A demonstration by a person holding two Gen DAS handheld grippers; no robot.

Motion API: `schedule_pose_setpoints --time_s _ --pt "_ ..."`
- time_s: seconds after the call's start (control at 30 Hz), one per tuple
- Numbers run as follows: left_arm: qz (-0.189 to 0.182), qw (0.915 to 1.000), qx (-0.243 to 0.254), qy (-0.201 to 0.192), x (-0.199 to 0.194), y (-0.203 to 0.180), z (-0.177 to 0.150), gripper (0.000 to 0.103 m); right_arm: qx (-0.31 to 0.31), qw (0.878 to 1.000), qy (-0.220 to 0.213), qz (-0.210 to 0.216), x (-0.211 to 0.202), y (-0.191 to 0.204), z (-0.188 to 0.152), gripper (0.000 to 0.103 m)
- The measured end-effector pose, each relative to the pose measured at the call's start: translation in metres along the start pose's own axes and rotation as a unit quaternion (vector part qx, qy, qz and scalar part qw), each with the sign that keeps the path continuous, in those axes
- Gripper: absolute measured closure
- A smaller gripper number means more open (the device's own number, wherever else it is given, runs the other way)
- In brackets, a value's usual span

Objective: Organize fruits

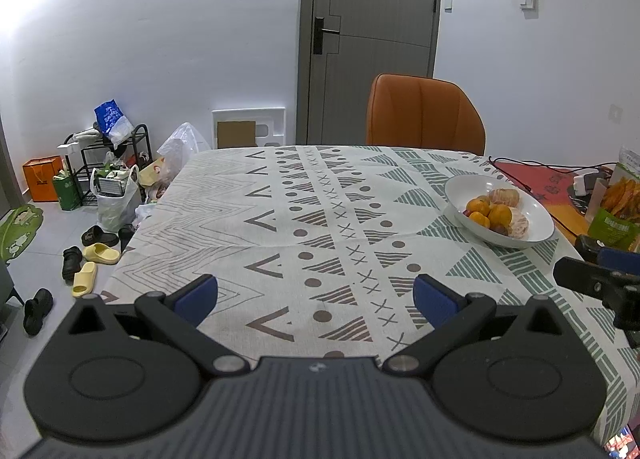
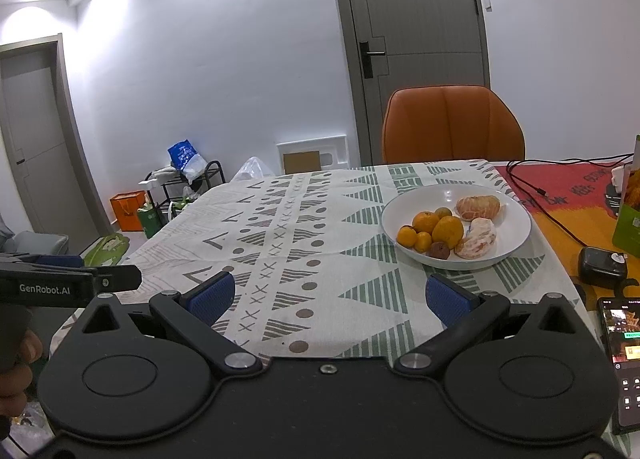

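Note:
A white bowl (image 2: 516,219) stands on the patterned tablecloth and holds several small oranges (image 2: 448,231), two peeled citrus fruits (image 2: 478,239) and a dark round fruit (image 2: 439,250). In the left wrist view the same bowl (image 1: 536,215) lies far to the right. My left gripper (image 1: 315,297) is open over bare cloth near the table's front edge, nothing between its blue pads. My right gripper (image 2: 330,299) is open too, empty, a short way in front and left of the bowl. Each gripper shows at the edge of the other's view.
An orange chair (image 2: 452,127) stands at the table's far side before a grey door. Right of the bowl lie black cables (image 2: 532,187), a black device (image 2: 602,267), a phone (image 2: 620,363) and snack bags (image 1: 618,211). Bags, a rack and shoes (image 1: 94,255) clutter the floor at left.

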State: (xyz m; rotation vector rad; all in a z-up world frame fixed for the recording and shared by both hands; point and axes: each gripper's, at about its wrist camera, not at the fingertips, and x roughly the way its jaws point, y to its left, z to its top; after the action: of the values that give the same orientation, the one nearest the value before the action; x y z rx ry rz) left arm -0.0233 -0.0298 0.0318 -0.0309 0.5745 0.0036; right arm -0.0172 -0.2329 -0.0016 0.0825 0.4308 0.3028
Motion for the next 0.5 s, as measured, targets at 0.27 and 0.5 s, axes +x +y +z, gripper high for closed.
schedule_pose_setpoints --time_s 0.27,0.5 --pt "-0.001 1.0 0.0 0.0 -0.0003 0.0002 0.0003 0.0 -0.001 1.0 0.0 0.0 -0.0007 0.0011 0.0007 0.0" --pt "-0.003 1.0 -0.001 0.0 -0.0021 -0.0006 0.0015 0.0 -0.001 1.0 0.0 -0.001 -0.0005 0.0012 0.0008 0.0"
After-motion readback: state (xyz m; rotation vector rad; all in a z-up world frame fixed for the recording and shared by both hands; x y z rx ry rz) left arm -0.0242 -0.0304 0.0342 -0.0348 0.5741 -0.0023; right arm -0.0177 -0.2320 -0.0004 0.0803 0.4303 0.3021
